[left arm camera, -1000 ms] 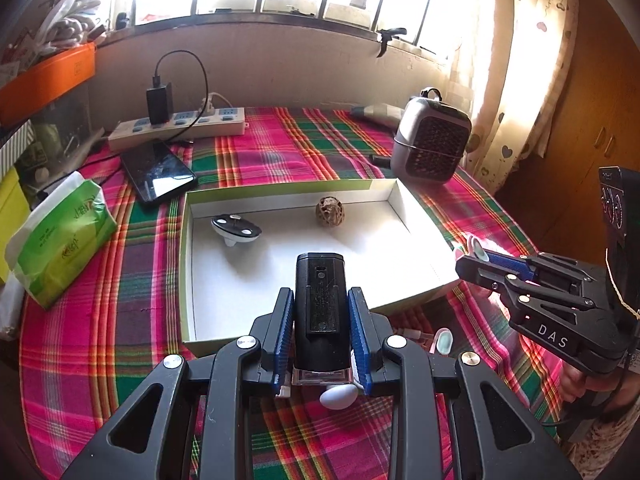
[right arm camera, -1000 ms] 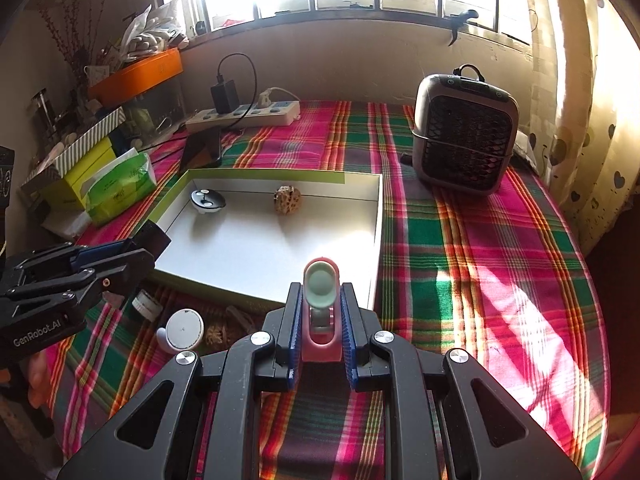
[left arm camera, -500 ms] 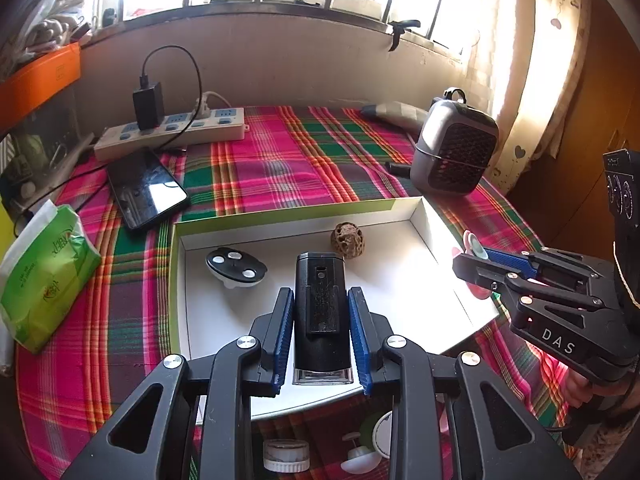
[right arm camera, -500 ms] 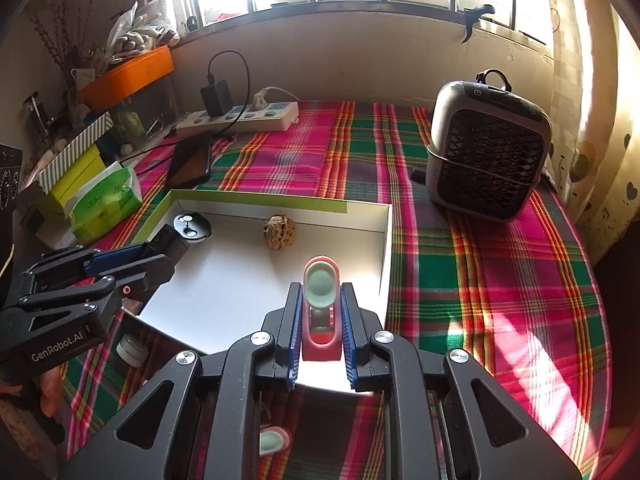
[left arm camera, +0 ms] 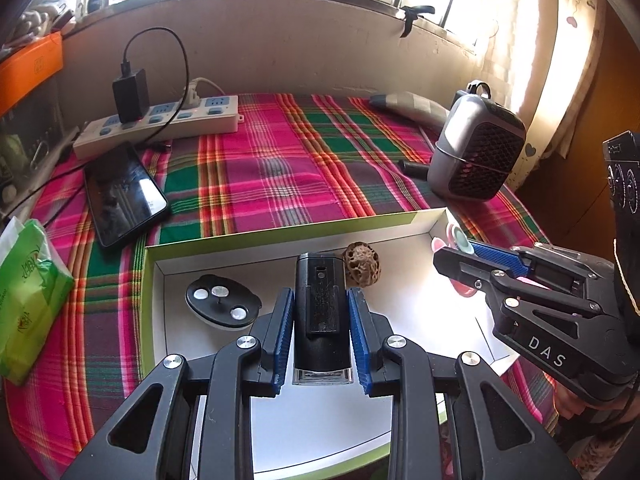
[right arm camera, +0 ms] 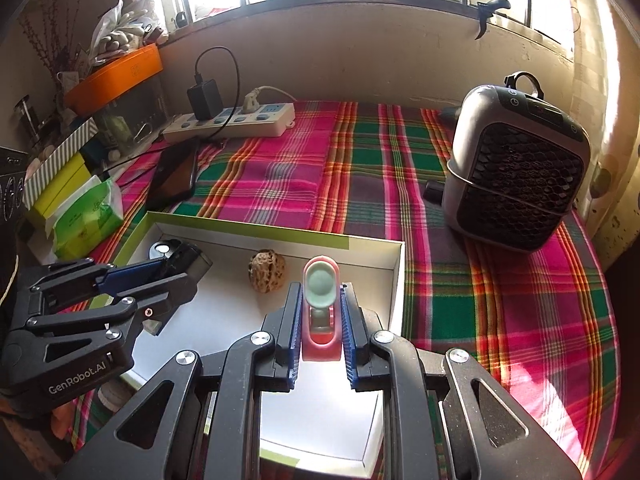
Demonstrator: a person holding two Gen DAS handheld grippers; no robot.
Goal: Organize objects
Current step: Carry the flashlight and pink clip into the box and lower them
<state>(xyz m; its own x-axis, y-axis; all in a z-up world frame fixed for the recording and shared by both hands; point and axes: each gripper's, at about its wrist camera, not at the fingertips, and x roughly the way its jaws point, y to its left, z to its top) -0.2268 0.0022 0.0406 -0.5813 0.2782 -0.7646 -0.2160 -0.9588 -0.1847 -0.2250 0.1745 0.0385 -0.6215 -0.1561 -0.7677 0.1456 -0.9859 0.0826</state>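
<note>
A shallow white box with green rim (left arm camera: 280, 230) (right arm camera: 248, 226) lies on the plaid table. In it are a walnut (left arm camera: 362, 265) (right arm camera: 267, 270) and a black oval remote with silver buttons (left arm camera: 222, 306) (right arm camera: 162, 249). My left gripper (left arm camera: 321, 300) (right arm camera: 160, 276) is shut on a black rectangular device (left arm camera: 321, 304) and holds it over the box's middle. My right gripper (right arm camera: 320, 300) (left arm camera: 460, 256) is shut on a pink clip with a pale green pad (right arm camera: 320, 292), over the box's right side.
A grey fan heater (left arm camera: 476, 152) (right arm camera: 516, 176) stands at the right. A power strip with charger (left arm camera: 160, 120) (right arm camera: 232, 120), a black phone (left arm camera: 122, 194) and a green tissue pack (left arm camera: 28, 300) (right arm camera: 86, 218) lie to the left. An orange bin (right arm camera: 116, 78) sits at the back left.
Both grippers have moved forward from the table's near edge to over the box, each carrying its object. The loose items at the near edge have dropped out of view.
</note>
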